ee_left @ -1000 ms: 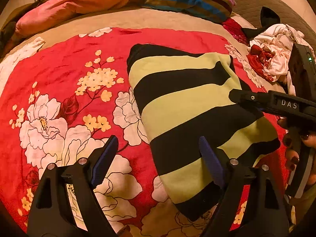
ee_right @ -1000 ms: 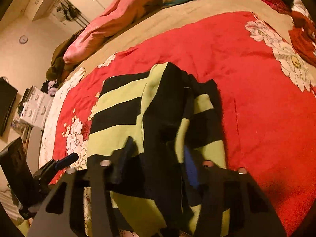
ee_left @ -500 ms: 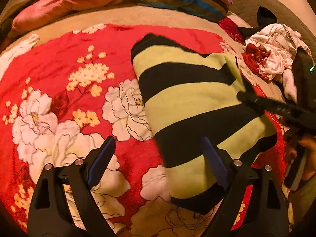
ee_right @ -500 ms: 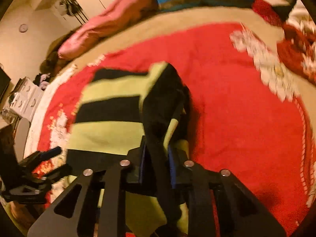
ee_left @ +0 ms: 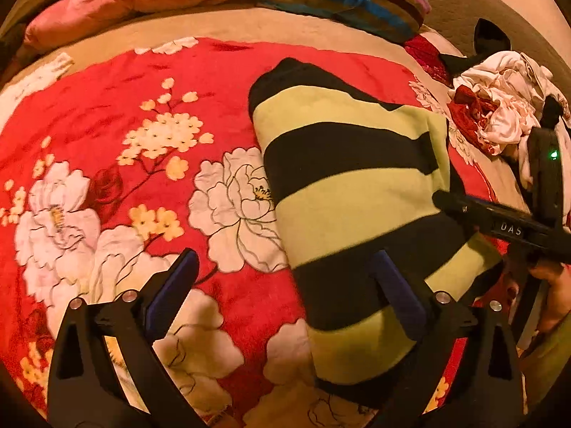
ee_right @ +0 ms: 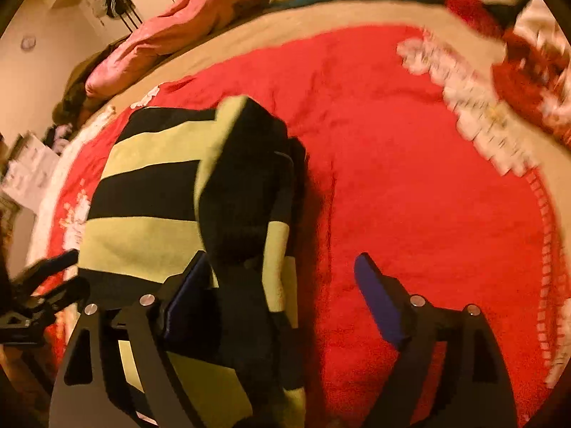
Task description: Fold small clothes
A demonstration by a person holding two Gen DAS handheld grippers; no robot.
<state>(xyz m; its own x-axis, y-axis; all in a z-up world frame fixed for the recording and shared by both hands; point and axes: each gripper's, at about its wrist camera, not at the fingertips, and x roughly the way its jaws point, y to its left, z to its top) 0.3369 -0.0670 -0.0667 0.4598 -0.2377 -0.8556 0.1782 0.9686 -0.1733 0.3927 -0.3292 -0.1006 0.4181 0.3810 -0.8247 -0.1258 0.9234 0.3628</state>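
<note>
A black-and-yellow striped garment (ee_left: 349, 192) lay on the red floral blanket (ee_left: 107, 142), folded to a narrow panel, its right side doubled over; by appearance one more fold remained, and a pile of unfolded clothes (ee_left: 499, 107) waited nearby. Both the left gripper (ee_left: 285, 281) and the right gripper (ee_right: 282, 285) hung low over its near end, jaws spread wide, holding nothing.

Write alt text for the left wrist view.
A folded black and yellow-green striped garment lies on a red floral blanket, the open left gripper hovering at its near edge. The right gripper reaches in from the right.
</note>
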